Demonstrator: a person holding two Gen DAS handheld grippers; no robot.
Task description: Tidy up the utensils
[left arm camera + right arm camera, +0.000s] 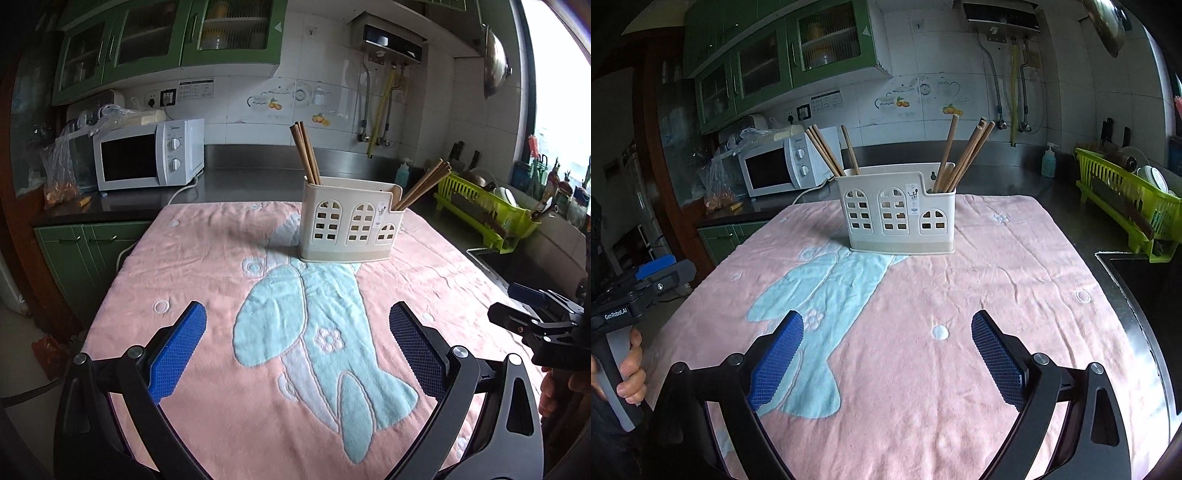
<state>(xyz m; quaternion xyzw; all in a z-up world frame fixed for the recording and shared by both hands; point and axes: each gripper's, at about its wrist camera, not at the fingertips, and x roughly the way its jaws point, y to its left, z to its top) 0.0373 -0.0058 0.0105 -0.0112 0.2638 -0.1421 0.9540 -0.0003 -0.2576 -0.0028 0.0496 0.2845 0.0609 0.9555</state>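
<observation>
pink towel (192,266) spread over table. cream holder (899,218) upright at far middle, chopsticks (964,158) leaning in both end compartments. left tool (297,336) and right tool (887,341) gaping wide, nothing between.

One holder (899,218), two chopstick bundles (827,151)

holder: cream plastic chopstick holder (899,218) with arched window cutouts, standing upright on the pink towel
left compartment: wooden chopsticks (827,151) leaning left
right compartment: another chopstick bunch (964,158) leaning right
</observation>
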